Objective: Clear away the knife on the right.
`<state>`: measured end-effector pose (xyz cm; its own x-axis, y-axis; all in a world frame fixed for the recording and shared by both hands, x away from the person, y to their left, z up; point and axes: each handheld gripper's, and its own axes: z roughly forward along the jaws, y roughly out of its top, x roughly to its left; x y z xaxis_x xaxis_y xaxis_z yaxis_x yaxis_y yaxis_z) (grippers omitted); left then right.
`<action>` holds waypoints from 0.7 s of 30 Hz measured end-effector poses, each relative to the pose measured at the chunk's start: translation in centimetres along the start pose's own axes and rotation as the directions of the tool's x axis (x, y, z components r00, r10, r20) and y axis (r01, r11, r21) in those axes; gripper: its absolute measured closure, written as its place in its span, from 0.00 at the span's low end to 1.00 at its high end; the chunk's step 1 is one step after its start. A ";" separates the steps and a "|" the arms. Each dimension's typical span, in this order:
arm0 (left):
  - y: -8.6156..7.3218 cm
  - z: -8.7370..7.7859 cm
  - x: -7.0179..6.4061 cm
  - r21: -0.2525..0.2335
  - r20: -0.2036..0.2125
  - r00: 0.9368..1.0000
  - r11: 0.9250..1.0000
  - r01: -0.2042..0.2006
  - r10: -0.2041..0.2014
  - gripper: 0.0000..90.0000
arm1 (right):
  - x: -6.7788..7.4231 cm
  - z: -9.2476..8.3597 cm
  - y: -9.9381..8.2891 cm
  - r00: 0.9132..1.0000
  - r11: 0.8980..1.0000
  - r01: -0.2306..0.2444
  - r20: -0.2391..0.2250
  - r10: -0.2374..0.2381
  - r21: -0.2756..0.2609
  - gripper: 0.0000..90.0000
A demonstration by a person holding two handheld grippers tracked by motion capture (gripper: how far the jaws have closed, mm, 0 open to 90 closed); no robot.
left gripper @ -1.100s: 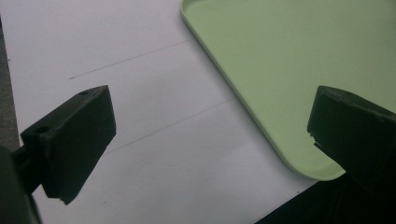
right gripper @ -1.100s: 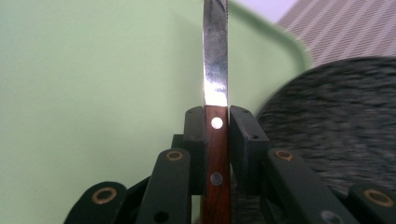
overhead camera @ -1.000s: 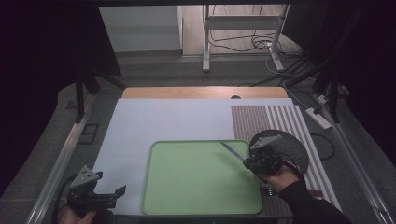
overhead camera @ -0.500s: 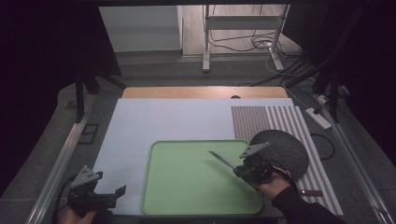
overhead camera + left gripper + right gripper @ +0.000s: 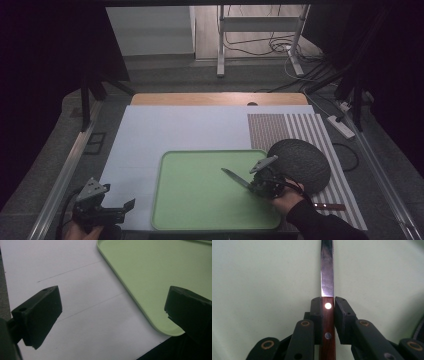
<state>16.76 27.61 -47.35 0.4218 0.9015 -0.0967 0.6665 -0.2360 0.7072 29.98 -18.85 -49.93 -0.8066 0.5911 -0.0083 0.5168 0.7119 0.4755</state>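
**Knife held over the green tray**

The knife [image 5: 327,277] is clamped by its wooden handle between the jaws of the right gripper [image 5: 263,184], with the blade pointing out over the green tray [image 5: 200,210]. A dark round mat [image 5: 305,162] lies just beside this gripper, on a striped cloth [image 5: 300,127]. The left gripper [image 5: 100,210] is near the worktop [image 5: 175,127] corner, jaws wide apart and holding nothing.

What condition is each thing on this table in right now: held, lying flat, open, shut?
Knife: held by its wooden handle, blade over the tray.
Right gripper: shut on the knife handle.
Left gripper: open, nothing between its jaws.
Green tray: lying flat, nothing resting on it.
Dark round mat: lying flat beside the tray.
Second wooden-handled utensil: lying on the striped mat.
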 end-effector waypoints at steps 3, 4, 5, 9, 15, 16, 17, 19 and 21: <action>0.0 0.0 0.0 0.000 0.000 1.000 1.000 0.000 0.000 0.02 | 0.1 0.4 0.0 1.000 1.000 0.012 -0.004 -0.012 0.022 0.86; 0.0 0.0 0.0 0.000 0.000 1.000 1.000 0.000 0.000 0.02 | 0.2 0.6 0.0 1.000 0.999 0.019 -0.003 -0.019 0.029 0.85; 0.0 0.0 0.0 0.000 0.000 1.000 1.000 0.000 0.000 0.02 | 0.2 0.6 0.0 1.000 0.999 0.023 -0.004 -0.023 0.027 0.85; 0.0 0.0 0.0 0.000 0.000 1.000 1.000 0.000 0.000 0.02 | 0.0 0.5 0.0 1.000 1.000 0.005 -0.020 -0.005 0.030 0.78; 0.0 0.0 0.0 0.004 -0.002 1.000 1.000 -0.002 0.002 0.02 | -0.9 -1.3 0.6 0.998 0.998 -0.010 -0.060 0.006 -0.058 0.94; 0.0 0.0 0.0 0.004 -0.002 1.000 1.000 -0.002 0.002 0.02 | -0.9 -1.3 0.6 0.998 0.998 -0.010 -0.060 0.006 -0.058 0.94; 0.0 0.0 0.0 0.004 -0.002 1.000 1.000 -0.002 0.002 0.02 | -0.5 -1.5 1.0 0.997 0.997 0.021 -0.069 -0.026 -0.075 0.99; 0.0 0.0 0.0 0.005 -0.003 1.000 1.000 -0.003 0.003 0.02 | -0.3 -1.3 1.3 0.996 0.997 0.036 -0.084 -0.042 -0.066 0.99; 0.0 0.1 0.0 0.006 -0.004 1.000 1.000 -0.003 0.003 0.02 | 0.4 -0.3 1.9 0.991 0.997 0.068 -0.109 -0.072 -0.042 0.99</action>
<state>16.81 27.56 -47.38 0.4214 0.9022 -0.0924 0.6691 -0.2406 0.7031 30.59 -17.37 -48.78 -0.8684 0.4930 0.0535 0.4481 0.7339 0.5106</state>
